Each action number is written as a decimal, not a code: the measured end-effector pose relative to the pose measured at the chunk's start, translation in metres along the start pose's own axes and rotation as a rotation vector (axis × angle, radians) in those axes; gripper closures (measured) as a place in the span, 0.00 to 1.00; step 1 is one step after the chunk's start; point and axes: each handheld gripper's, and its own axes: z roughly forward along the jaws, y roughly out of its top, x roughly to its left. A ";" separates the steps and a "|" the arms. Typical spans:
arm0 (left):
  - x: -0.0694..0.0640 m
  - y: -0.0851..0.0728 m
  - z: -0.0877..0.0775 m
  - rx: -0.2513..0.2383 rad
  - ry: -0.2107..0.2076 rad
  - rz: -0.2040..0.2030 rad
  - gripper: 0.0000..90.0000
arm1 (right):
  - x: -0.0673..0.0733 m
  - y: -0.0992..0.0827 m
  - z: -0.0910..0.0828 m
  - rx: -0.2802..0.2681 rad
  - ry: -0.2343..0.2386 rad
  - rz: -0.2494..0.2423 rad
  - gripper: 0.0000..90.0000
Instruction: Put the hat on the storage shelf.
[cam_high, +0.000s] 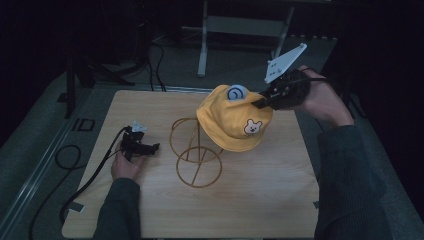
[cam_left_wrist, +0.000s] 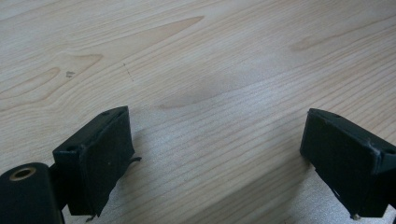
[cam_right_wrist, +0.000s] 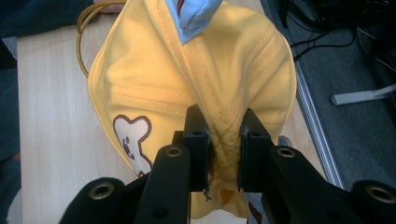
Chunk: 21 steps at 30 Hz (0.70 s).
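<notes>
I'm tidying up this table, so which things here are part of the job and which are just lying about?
In the job:
yellow hat, pinched by the right gripper
gold wire stand, partly under the hat

Lying about:
left gripper, jaws open, resting on the wooden table
black cable trailing off the table

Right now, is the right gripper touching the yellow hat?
Touching. In the right gripper view, the right gripper has both black jaws pinching a fold of the yellow hat fabric between them, with no gap on either side.

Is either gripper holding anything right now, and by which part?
The right gripper pinches the yellow hat by a fold of its brim. The left gripper holds nothing, jaws open over the table.
</notes>
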 end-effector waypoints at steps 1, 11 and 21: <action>0.000 0.000 0.000 0.000 0.000 0.000 0.10 | 0.000 0.001 0.000 -0.002 0.000 -0.003 0.86; 0.000 0.000 0.000 0.000 0.000 0.000 0.10 | 0.002 0.011 0.003 0.010 0.002 -0.011 0.86; 0.000 0.000 0.000 0.000 0.000 0.000 0.10 | 0.003 0.022 0.008 0.022 0.011 -0.029 0.86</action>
